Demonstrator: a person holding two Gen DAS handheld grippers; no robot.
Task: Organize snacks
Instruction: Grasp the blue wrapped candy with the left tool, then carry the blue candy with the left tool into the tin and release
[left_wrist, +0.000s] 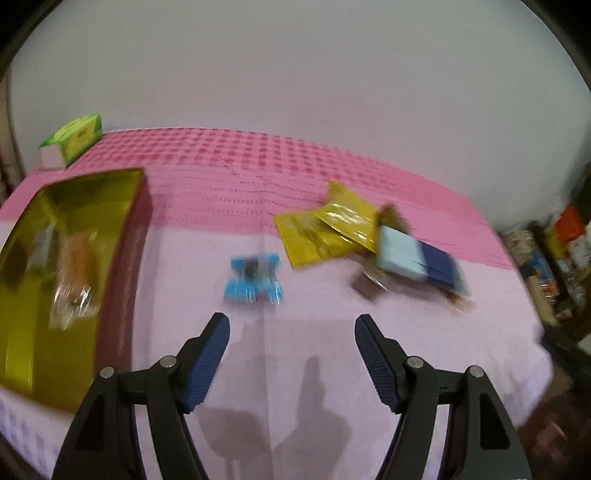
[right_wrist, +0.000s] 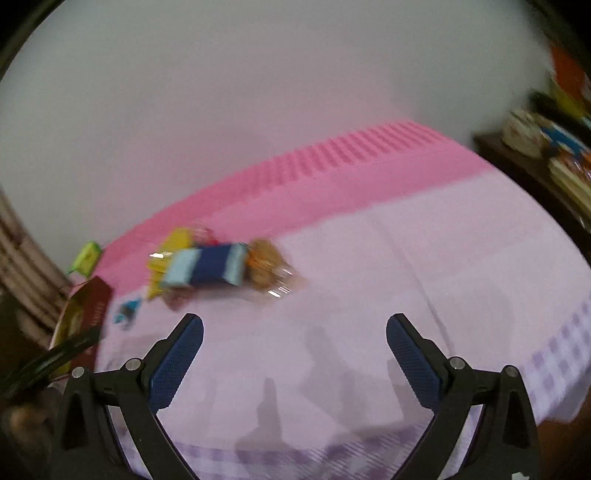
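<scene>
On the pink-and-white checked tabletop (left_wrist: 332, 173), snack packets lie blurred, no writing legible: two yellow packets (left_wrist: 325, 232), a blue-and-pale box (left_wrist: 417, 258), a small blue packet (left_wrist: 253, 278). At left a gold-lined box (left_wrist: 74, 206) holds wrapped snacks. Left gripper (left_wrist: 291, 325) and right gripper (right_wrist: 294, 326) fingers gape wide, empty.

Ahead of the jaws, glossy foil packets (left_wrist: 325, 232) lie on a matt pink cloth (left_wrist: 258, 177); left, a shiny gold-lined box (left_wrist: 74, 199).
</scene>
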